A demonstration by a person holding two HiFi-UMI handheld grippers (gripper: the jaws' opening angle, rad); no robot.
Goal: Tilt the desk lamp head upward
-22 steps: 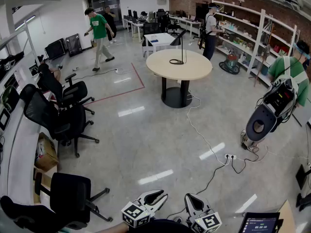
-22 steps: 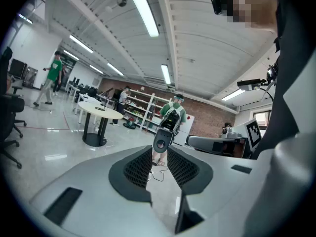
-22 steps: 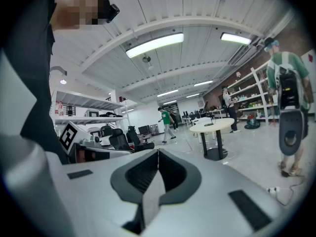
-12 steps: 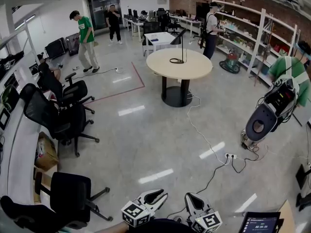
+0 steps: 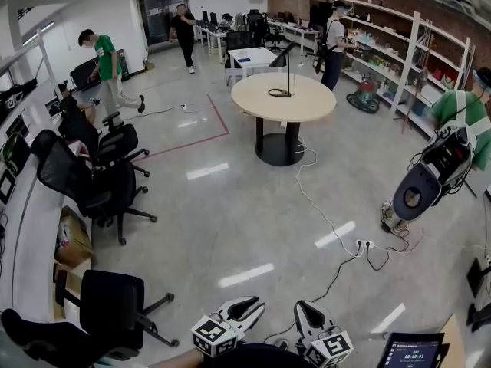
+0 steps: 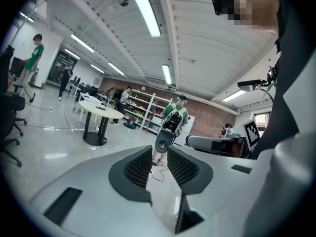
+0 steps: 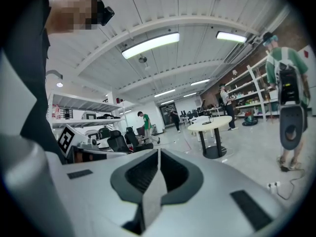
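The black desk lamp (image 5: 285,69) stands on a round beige table (image 5: 307,110) far across the room, its head angled up to the right and its ring base by the table's middle. Both grippers sit at the bottom edge of the head view, far from the lamp. My left gripper (image 5: 257,307) is shut, with only a thin gap at the tips (image 6: 159,149) and nothing between them. My right gripper (image 5: 303,307) is shut too, its pads meeting (image 7: 158,152) on nothing. The table shows small in the left gripper view (image 6: 101,113) and the right gripper view (image 7: 213,124).
Black office chairs (image 5: 92,182) line the left side. A white cable runs from the table's foot to a power strip (image 5: 360,245). A person in green with a grey device (image 5: 430,182) stands at the right by shelves (image 5: 414,52). A tablet (image 5: 410,351) lies at bottom right.
The person in the green shirt has walked left across the back of the room, and the one in black has moved right. Both grippers have stayed put.
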